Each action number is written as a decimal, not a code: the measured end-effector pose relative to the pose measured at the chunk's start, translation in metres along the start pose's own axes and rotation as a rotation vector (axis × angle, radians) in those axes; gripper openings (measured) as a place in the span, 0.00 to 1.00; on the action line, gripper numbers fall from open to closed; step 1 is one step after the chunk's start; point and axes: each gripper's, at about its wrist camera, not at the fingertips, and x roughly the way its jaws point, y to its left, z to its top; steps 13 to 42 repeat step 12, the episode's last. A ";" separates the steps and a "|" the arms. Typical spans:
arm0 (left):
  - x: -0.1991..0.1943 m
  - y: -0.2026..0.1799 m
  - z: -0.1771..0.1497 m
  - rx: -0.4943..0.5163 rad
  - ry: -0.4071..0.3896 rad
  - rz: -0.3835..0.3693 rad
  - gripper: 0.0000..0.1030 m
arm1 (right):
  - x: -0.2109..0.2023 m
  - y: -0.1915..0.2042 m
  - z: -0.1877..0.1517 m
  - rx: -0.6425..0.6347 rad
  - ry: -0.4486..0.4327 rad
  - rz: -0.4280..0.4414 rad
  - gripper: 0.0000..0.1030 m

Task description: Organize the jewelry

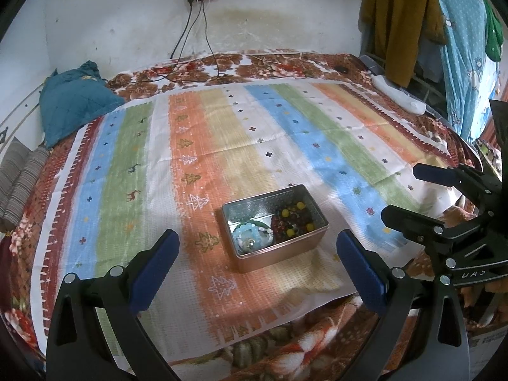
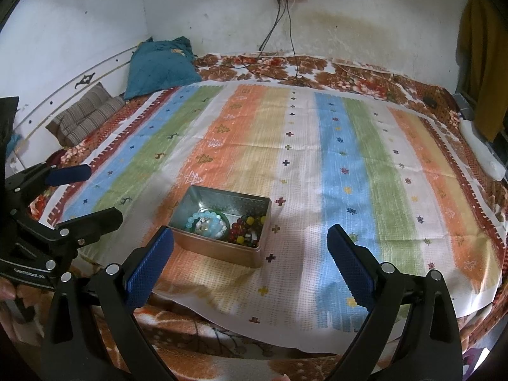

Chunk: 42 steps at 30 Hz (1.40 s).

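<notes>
Jewelry tin (image 1: pixel 274 226) lies ahead between left tool (image 1: pixel 257 268) and right tool (image 2: pixel 250 262), both wide open, empty

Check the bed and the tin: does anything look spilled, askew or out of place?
Nothing stands out. The jewelry, a pale blue bead bracelet and dark red beads, lies inside the open tin on the striped cloth; none is spilled.

**Lettering on the gripper bodies only**

The left gripper (image 2: pixel 74 197), seen left of the right wrist camera's own fingers, carries white "GetRoboLAI" on its black body. The right gripper (image 1: pixel 412 197) shows partial letters "UAS", not clearly legible.
</notes>
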 end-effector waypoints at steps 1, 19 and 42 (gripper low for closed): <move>0.000 0.000 0.000 -0.001 0.001 0.002 0.95 | 0.000 0.000 0.000 0.000 0.001 -0.001 0.95; 0.003 0.003 0.001 -0.008 0.015 0.010 0.95 | -0.001 -0.004 0.002 0.001 0.000 0.001 0.95; 0.003 0.003 0.001 -0.008 0.015 0.010 0.95 | -0.001 -0.004 0.002 0.001 0.000 0.001 0.95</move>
